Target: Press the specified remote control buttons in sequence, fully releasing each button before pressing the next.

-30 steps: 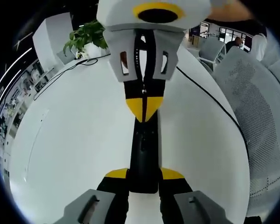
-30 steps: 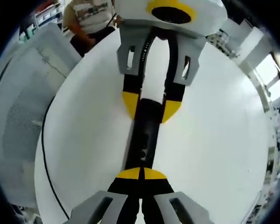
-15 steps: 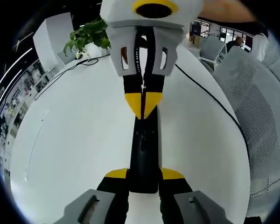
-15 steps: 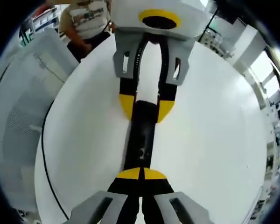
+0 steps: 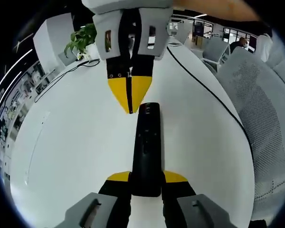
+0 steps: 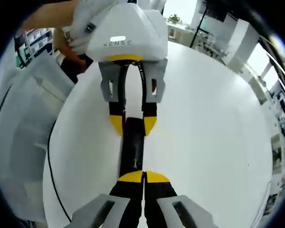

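A slim black remote control (image 5: 146, 142) lies lengthwise on the white table (image 5: 61, 142). My left gripper (image 5: 146, 176) is shut on its near end, one yellow pad on each side. My right gripper (image 5: 129, 108) comes down from the top of the left gripper view with its yellow tips pressed together. It hovers just left of the remote's far end, apart from the buttons. In the right gripper view my right gripper (image 6: 142, 176) is shut over the near end of the remote (image 6: 133, 149), and the left gripper (image 6: 133, 124) clamps the far end.
A black cable (image 5: 204, 90) runs across the table towards a grey mesh chair (image 5: 261, 118) on the right. A potted plant (image 5: 85, 38) stands at the far left edge. The mesh chair (image 6: 19, 142) is on the left in the right gripper view.
My right gripper has lifted off the remote and drawn back, still shut. The remote's far end, covered before, is now uncovered. The left gripper and the remote have stayed put.
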`<state>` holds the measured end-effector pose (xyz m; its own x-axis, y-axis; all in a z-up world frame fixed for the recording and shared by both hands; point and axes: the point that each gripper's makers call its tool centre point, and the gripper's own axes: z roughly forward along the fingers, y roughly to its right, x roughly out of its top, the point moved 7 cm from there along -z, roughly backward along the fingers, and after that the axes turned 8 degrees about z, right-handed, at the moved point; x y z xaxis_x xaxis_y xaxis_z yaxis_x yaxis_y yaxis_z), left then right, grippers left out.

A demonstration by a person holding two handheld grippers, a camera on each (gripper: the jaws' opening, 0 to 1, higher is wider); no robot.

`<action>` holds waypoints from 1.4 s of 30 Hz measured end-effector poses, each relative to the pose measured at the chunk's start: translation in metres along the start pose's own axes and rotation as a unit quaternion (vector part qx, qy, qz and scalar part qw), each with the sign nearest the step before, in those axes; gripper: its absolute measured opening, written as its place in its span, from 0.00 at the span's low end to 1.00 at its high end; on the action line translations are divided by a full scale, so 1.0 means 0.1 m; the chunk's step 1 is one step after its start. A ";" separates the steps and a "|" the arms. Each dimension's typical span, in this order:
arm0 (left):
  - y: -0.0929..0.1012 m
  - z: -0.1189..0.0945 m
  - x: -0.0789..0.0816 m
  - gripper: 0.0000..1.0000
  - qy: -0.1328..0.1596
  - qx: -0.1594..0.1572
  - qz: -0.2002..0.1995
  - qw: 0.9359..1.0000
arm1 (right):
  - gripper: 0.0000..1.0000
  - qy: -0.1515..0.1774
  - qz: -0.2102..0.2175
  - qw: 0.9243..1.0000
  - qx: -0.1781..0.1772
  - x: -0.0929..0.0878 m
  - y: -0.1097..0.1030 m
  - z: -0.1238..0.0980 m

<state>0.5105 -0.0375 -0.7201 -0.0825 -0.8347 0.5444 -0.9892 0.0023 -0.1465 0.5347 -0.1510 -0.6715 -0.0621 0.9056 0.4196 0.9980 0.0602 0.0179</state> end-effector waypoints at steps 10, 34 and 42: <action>0.01 0.00 0.01 0.23 0.000 0.001 0.004 1.000 | 0.00 0.006 -0.005 1.000 0.006 0.10 0.01 -0.06; 0.04 0.00 0.01 0.23 0.000 0.001 0.004 1.000 | 0.00 -0.023 -0.001 0.999 0.046 -0.01 0.02 0.30; 0.04 -0.01 0.00 0.23 0.002 -0.001 0.002 1.000 | 0.00 -0.028 -0.004 0.998 0.054 0.02 -0.01 0.35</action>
<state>0.5066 -0.0369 -0.7204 -0.0875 -0.8326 0.5470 -0.9890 0.0068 -0.1479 0.5336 -0.1351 -0.7022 -0.0744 0.9270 0.3676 0.9909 0.1103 -0.0776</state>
